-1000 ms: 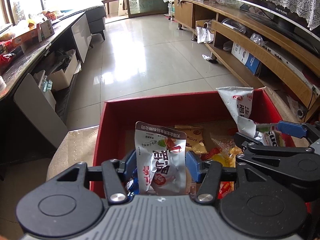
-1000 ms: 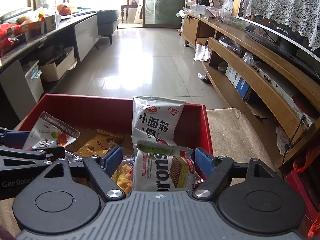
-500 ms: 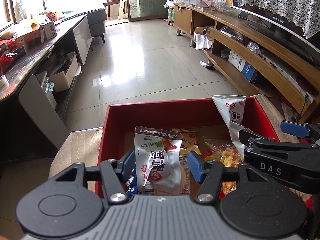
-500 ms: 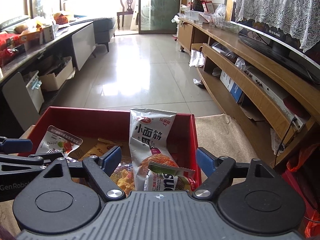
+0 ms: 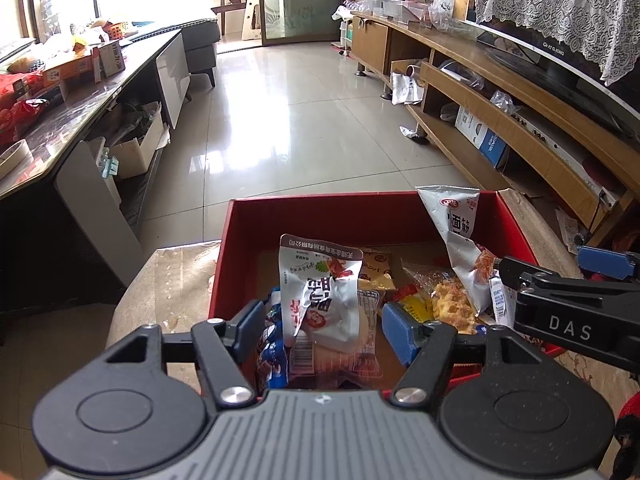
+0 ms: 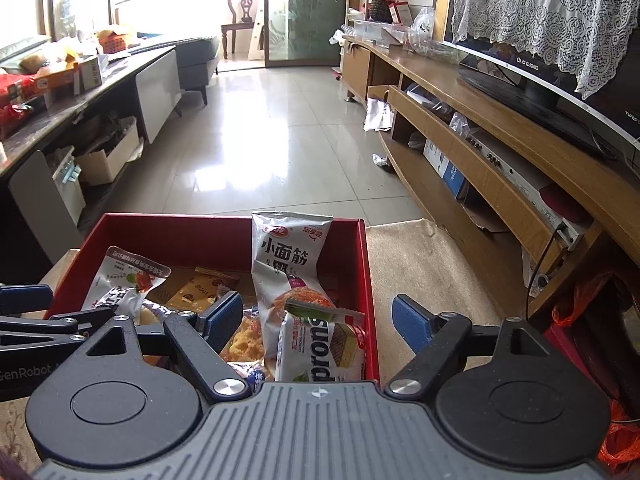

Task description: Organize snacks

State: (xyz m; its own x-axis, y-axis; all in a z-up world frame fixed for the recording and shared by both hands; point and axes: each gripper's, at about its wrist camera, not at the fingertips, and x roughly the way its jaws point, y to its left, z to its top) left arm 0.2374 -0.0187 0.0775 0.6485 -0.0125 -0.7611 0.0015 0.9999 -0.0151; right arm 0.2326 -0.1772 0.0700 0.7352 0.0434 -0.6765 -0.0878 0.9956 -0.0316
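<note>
Since a second ago, when both my fingers were clamped on packets, my left fingers [image 5: 322, 324] and right fingers [image 6: 318, 316] now stand apart; the white packet [image 5: 320, 292] and wafer pack [image 6: 320, 350] rest inside the red box [image 5: 320, 216], so I judge both are placed.

Black linkages, blue fingers [image 5: 404, 330], silver screws, ribbed grey housings.

Snack box [image 5: 360, 220] sits on cloth-covered table [image 5: 172, 276]; tiled floor [image 5: 288, 120] beyond. In box: left packet [image 5: 316, 288] stands near front, tall gluten-snack bag [image 6: 288, 264] upright at right, wafer pack [image 6: 324, 348] in front of it against right wall. TV cabinet [image 6: 500, 136] right, counter [image 6: 60, 108] left.
</note>
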